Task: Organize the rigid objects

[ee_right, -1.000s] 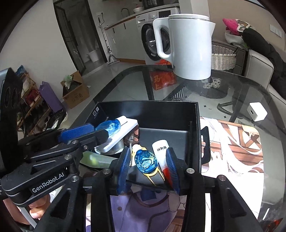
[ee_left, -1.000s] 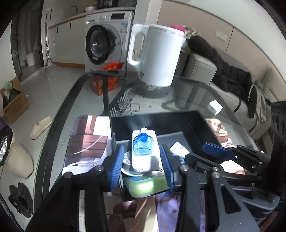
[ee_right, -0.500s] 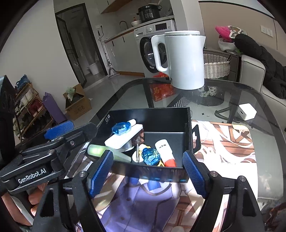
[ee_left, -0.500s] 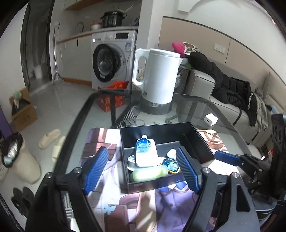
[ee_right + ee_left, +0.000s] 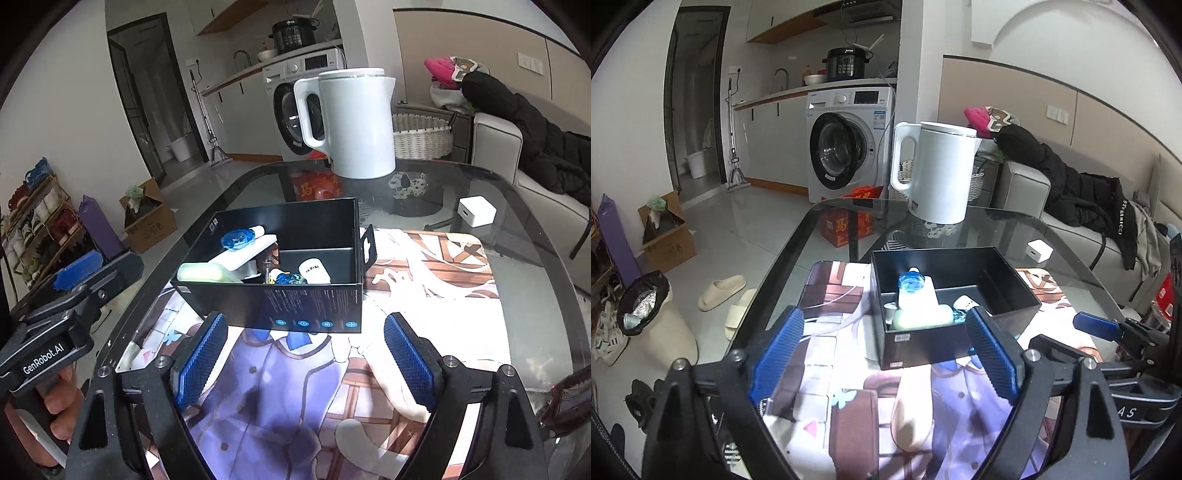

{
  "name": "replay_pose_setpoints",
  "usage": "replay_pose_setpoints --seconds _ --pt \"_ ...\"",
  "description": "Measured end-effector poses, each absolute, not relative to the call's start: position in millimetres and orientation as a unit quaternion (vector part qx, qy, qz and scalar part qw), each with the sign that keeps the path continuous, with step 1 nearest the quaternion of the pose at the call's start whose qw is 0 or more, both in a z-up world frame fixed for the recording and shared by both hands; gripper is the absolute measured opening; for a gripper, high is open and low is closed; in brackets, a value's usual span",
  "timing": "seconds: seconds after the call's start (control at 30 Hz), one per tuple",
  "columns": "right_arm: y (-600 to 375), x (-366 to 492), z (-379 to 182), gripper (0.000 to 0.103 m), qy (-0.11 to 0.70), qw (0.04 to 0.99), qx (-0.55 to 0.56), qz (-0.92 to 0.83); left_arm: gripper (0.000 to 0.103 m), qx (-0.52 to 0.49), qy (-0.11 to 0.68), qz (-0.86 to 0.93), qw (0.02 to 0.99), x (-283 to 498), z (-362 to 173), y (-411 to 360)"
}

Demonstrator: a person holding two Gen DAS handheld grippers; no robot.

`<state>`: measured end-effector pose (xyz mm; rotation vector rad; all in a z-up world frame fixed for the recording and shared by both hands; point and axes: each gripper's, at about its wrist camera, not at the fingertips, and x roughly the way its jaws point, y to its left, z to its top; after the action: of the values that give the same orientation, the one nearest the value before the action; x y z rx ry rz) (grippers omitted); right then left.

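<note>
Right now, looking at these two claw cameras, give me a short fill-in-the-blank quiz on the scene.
1. Both the left claw and the right claw are ____.
2. The small items lie inside a ____ box.
3. Behind the box stands a white ____.
4. The table top is made of ____.

Missing words: open; black; kettle; glass

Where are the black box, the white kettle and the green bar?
black box (image 5: 314, 306), right wrist view, on its near outer wall.
white kettle (image 5: 356, 125), right wrist view, on the middle of its body.
green bar (image 5: 921, 318), left wrist view, on its top face.
</note>
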<state>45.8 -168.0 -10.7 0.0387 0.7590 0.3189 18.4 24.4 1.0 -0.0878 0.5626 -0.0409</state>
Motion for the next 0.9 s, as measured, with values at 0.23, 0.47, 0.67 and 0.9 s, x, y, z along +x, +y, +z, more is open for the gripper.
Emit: replay_pose_setpoints --seconds 0.23,0.47,0.67,0.9 --pt "-170.0 24.8 -4.5 0.093 0.351 0.921 0.030 0.165 0.090 -0.025 0.268 -0.020 0.963 14.7 -1.1 22.0" --pt "-176.8 24.7 1.1 0.093 0.336 0.929 0.037 0.153 0.090 -0.015 0.278 -0.015 0.960 17.8 -5.3 20.0" --pt "-177.5 23.8 2.2 0.093 0.334 0.928 0.038 0.158 0.090 -0.011 0.275 -0.016 0.961 17.7 -5.7 16.7" --pt "-178.9 24.2 1.6 0.093 0.335 0.928 0.039 0.157 0.090 -0.011 0.276 -0.011 0.961 17.2 -6.3 16.0"
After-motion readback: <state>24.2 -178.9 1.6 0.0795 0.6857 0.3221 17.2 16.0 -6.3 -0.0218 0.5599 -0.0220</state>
